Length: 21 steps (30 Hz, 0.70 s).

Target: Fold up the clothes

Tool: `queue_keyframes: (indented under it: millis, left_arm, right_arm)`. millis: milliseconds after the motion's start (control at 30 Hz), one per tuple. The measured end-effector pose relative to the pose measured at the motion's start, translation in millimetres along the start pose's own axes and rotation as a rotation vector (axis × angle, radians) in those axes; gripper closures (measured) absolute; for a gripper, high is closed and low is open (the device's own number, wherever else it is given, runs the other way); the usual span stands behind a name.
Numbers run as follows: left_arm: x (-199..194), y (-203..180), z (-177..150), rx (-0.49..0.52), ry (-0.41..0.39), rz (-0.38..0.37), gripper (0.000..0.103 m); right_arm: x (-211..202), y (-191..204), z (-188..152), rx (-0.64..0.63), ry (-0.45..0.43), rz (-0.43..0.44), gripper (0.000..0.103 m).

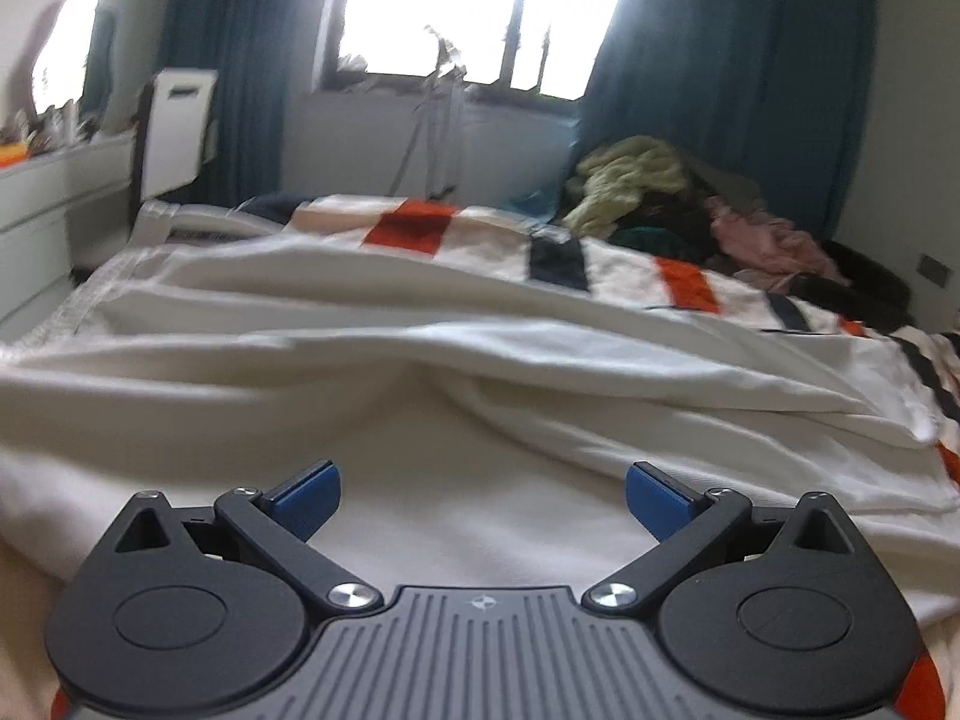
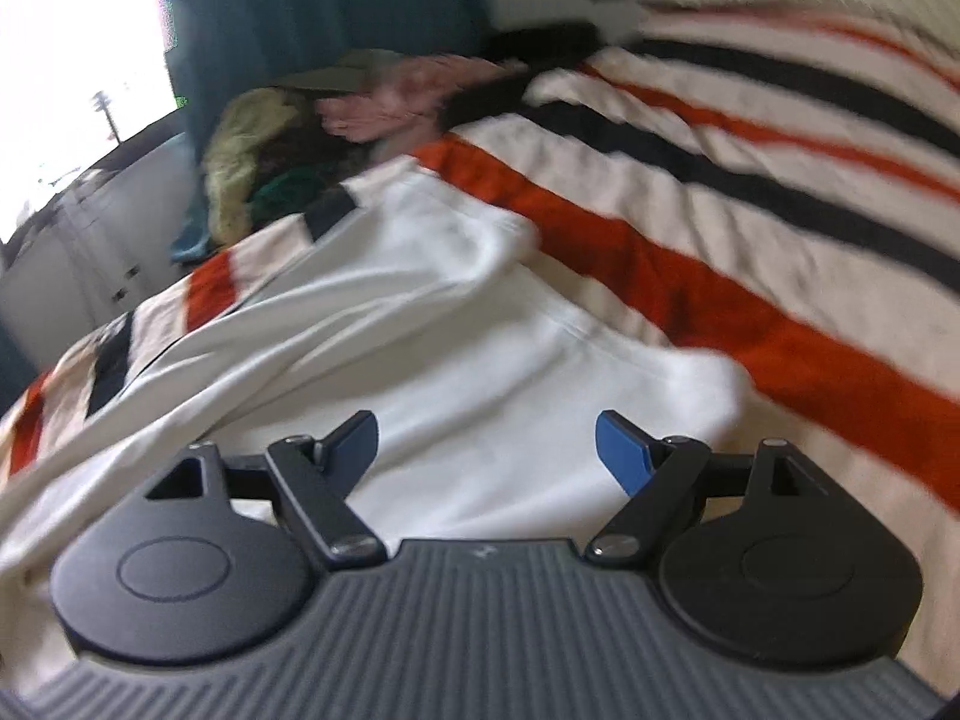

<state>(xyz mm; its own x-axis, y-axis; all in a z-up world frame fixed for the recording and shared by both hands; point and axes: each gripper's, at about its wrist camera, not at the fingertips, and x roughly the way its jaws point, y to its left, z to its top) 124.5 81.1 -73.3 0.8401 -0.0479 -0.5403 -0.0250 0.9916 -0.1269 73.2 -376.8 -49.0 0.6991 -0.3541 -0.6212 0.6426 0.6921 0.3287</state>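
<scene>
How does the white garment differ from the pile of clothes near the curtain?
The white garment lies spread out, one pale colour; the pile of clothes is heaped and crumpled, mixing green, pink and dark pieces. The garment lies close to the tongs, the pile far behind. Both rest on the striped blanket.

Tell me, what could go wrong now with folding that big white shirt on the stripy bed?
Both claws, left claw and right claw, are open above the white garment, holding nothing. The cloth is rumpled, so a pinch might catch several layers and fold crooked. A claw might also grab the striped blanket underneath.
</scene>
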Motion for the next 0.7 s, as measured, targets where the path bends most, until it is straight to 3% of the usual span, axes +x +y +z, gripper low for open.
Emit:
queue_keyframes:
  millis: [100,233,500,600,700]
  left_arm:
    - [8,6,0,0.000,0.050,0.134,0.001]
    - [16,23,0,-0.081,0.112,0.150,0.001]
    - [12,30,6,-0.121,0.097,0.191,0.001]
    - [4,27,8,-0.133,0.049,0.204,0.001]
    - [3,31,13,-0.178,0.043,0.195,0.001]
  right_arm:
    - [10,-28,3,0.166,0.048,-0.025,0.022]
    - [25,-67,7,0.385,0.105,-0.028,0.021]
    - [42,-116,1,0.672,0.154,0.126,0.021]
    - [48,-122,-2,0.727,0.160,0.139,0.036]
    - [55,-128,-5,0.787,0.162,0.166,0.042]
